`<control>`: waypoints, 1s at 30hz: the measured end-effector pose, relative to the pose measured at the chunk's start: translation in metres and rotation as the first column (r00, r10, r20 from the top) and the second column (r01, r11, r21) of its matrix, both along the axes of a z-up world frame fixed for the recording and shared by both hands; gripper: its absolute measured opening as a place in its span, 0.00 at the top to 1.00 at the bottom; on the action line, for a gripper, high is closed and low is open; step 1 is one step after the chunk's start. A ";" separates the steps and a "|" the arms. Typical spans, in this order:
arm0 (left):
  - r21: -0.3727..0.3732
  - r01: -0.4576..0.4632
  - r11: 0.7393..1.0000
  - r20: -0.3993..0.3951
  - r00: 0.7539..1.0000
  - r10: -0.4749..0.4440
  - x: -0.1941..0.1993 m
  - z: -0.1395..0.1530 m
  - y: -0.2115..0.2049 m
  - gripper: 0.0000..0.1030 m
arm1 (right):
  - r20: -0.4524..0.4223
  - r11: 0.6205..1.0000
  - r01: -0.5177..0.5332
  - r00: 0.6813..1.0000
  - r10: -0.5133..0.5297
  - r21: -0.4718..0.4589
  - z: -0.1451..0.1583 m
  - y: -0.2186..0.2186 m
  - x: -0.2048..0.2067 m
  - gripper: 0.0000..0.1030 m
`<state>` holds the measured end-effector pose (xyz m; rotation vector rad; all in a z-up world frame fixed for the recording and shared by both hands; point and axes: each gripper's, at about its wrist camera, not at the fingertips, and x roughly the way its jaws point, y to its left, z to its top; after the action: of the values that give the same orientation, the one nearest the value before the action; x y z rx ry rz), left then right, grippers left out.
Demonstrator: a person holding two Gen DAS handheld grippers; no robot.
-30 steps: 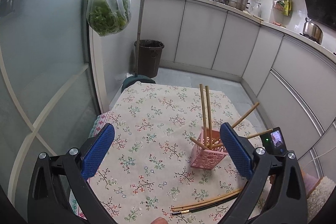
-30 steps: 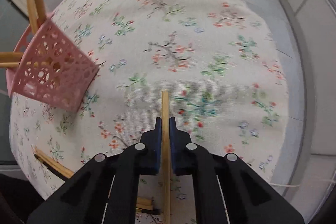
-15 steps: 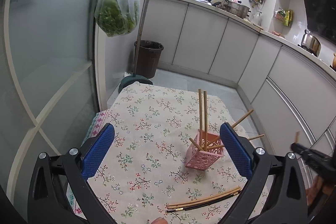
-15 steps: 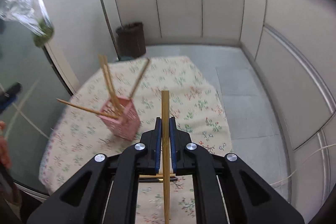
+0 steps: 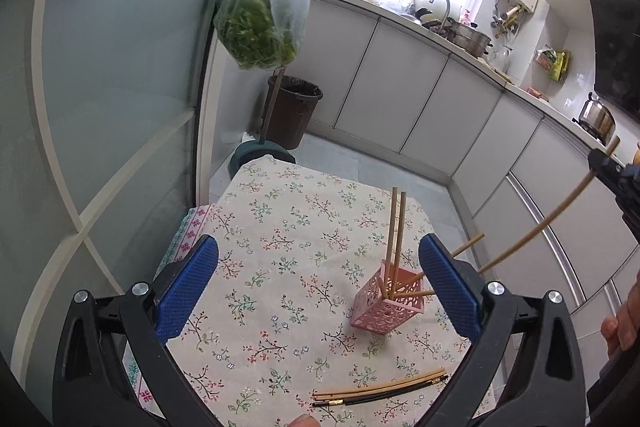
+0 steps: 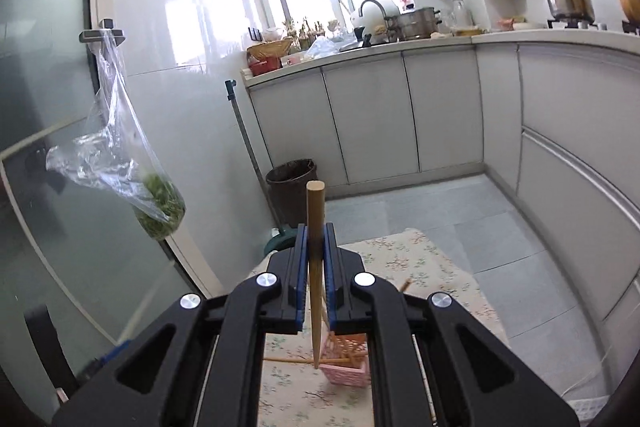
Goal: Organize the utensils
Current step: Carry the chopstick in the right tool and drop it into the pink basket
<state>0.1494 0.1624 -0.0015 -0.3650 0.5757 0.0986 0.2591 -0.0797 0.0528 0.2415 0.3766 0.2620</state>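
Left wrist view: rides on the left gripper (image 5: 318, 283), high above the floral-cloth table (image 5: 280, 247), angled down and forward, kitchen beyond. Right wrist view: rides on the right gripper (image 6: 316, 247), higher still, aimed nearly level at the white cabinet run (image 6: 360, 123); table low in frame. Both share the pink perforated plastic basket (image 5: 386, 307) (image 6: 348, 367), hanging clear bag of greens (image 5: 260, 27) (image 6: 156, 203), brown waste bin (image 5: 294, 111) (image 6: 292, 183). Right gripper also shows at the left view's right edge.
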 end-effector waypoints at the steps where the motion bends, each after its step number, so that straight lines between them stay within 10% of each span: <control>1: -0.003 -0.001 1.000 -0.004 1.000 0.001 0.000 -0.001 0.002 0.07 | 0.000 1.000 0.004 1.000 -0.004 -0.004 0.005 0.003 0.001 0.93; 16: -0.009 0.003 1.000 -0.039 0.999 -0.004 0.006 -0.006 0.005 0.07 | 0.048 0.988 0.080 0.996 -0.075 -0.130 -0.077 0.029 0.053 0.92; 26: 0.008 0.012 1.000 -0.010 1.000 -0.012 0.004 -0.003 -0.002 0.07 | 0.061 0.988 0.043 0.998 -0.034 -0.151 -0.061 0.024 0.030 0.55; 30: 0.045 0.017 0.999 0.003 1.000 -0.017 0.003 -0.002 -0.010 0.07 | 0.072 0.983 0.037 0.997 -0.024 -0.182 -0.059 0.025 0.018 0.54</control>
<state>0.1522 0.1527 -0.0030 -0.3164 0.5723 0.0944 0.2773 -0.0551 -0.0058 0.0567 0.3259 0.2035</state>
